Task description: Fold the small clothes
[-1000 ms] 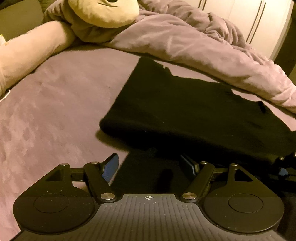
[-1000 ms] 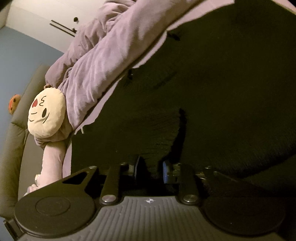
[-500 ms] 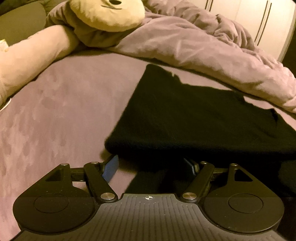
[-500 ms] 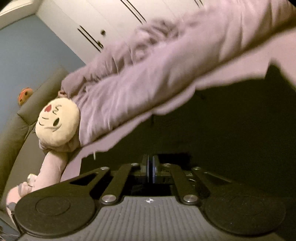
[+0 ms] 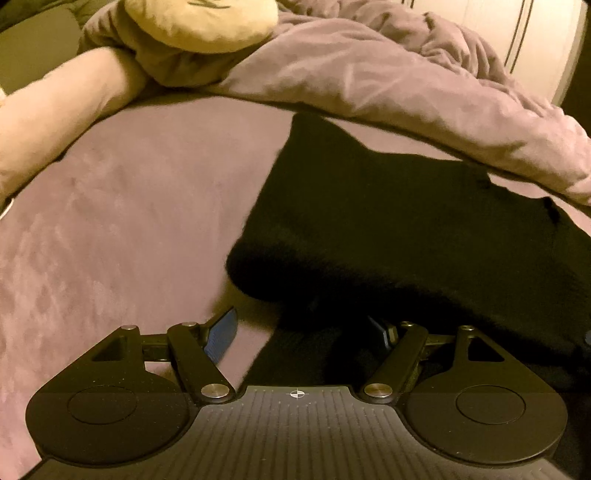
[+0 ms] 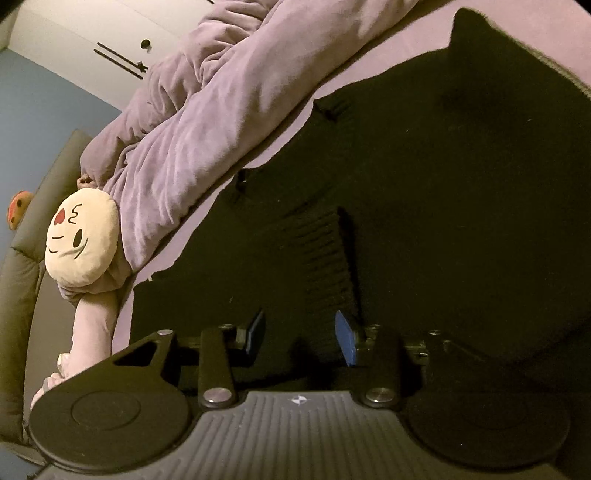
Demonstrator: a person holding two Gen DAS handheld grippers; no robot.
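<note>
A black knit garment (image 5: 388, 218) lies folded on the purple bed sheet (image 5: 129, 229). Its rounded near-left corner sits just ahead of my left gripper (image 5: 303, 332), which is open with nothing between its fingers, low over the sheet. In the right wrist view the garment (image 6: 424, 192) fills most of the picture, with a ribbed band near the middle. My right gripper (image 6: 301, 338) is open right above the black fabric, holding nothing.
A crumpled purple duvet (image 5: 388, 81) lies along the garment's far side. A cream emoji cushion (image 6: 81, 240) and a pink bolster (image 5: 55, 118) lie at the head end. White wardrobe doors (image 5: 535, 33) stand behind.
My right gripper was shut half a second ago and has opened over the garment. My left gripper has moved closer to the garment's near-left corner and stays open.
</note>
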